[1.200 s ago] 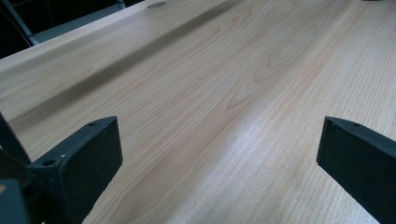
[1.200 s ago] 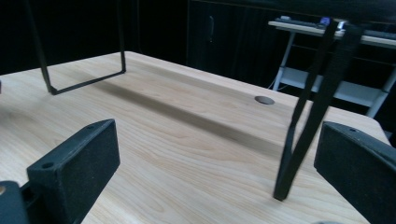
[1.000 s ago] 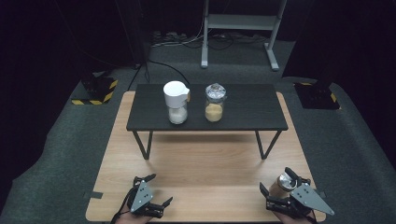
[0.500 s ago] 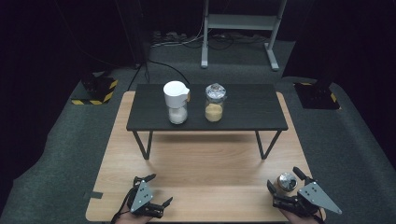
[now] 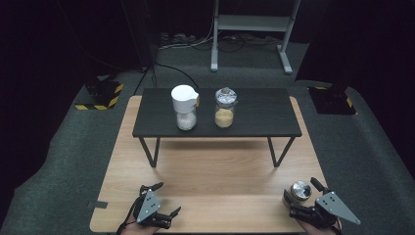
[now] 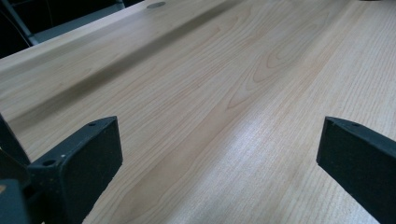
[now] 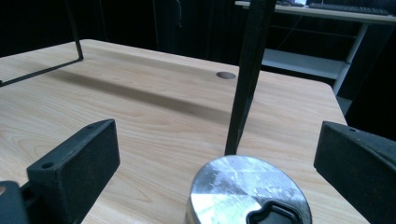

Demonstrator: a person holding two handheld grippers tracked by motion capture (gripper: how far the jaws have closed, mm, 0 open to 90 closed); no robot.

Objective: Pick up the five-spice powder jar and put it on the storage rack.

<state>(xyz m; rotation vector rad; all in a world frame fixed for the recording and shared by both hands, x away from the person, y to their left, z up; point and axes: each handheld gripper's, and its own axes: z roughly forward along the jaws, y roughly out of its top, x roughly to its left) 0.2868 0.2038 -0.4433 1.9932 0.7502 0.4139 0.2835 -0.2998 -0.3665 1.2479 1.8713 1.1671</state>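
A small round jar with a shiny metal lid (image 5: 300, 189) (image 7: 250, 198) stands on the wooden table (image 5: 220, 171) near its front right corner. My right gripper (image 5: 301, 193) (image 7: 218, 142) is open around it, one jaw on each side and neither touching it. At the front left my left gripper (image 5: 169, 199) (image 6: 219, 140) is open over bare wood with nothing between its jaws.
A low black table (image 5: 264, 115) stands on the far half of the wooden table. It carries a white-lidded jar of white grains (image 5: 185, 108) and a metal-lidded glass jar of tan grains (image 5: 225, 108). One of its thin black legs (image 7: 245, 79) rises just beyond the small jar.
The right gripper and the metal-lidded jar have shifted a little to the right and toward the front edge. The left gripper has stayed put.
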